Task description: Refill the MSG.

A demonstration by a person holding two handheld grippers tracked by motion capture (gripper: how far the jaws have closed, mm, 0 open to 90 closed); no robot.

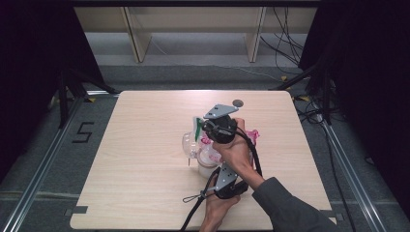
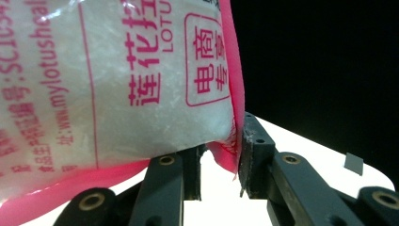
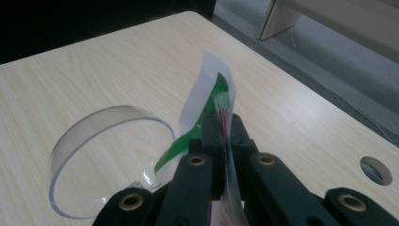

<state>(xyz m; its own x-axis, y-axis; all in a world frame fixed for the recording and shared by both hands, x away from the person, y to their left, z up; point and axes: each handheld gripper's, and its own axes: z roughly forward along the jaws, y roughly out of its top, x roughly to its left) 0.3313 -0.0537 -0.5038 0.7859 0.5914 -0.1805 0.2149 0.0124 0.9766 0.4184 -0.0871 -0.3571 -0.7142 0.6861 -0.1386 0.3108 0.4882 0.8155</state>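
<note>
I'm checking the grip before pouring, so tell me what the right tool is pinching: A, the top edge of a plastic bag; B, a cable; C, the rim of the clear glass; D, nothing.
A: in the right gripper view the right tool has its jaws closed flat on the thin top edge of the plastic bag, while the clear glass stands apart beside it.

A lab recording bay: black curtains (image 1: 29, 72), floor rails (image 1: 43, 164), loose cables (image 1: 285, 43), one bare table (image 1: 145, 193).
</note>
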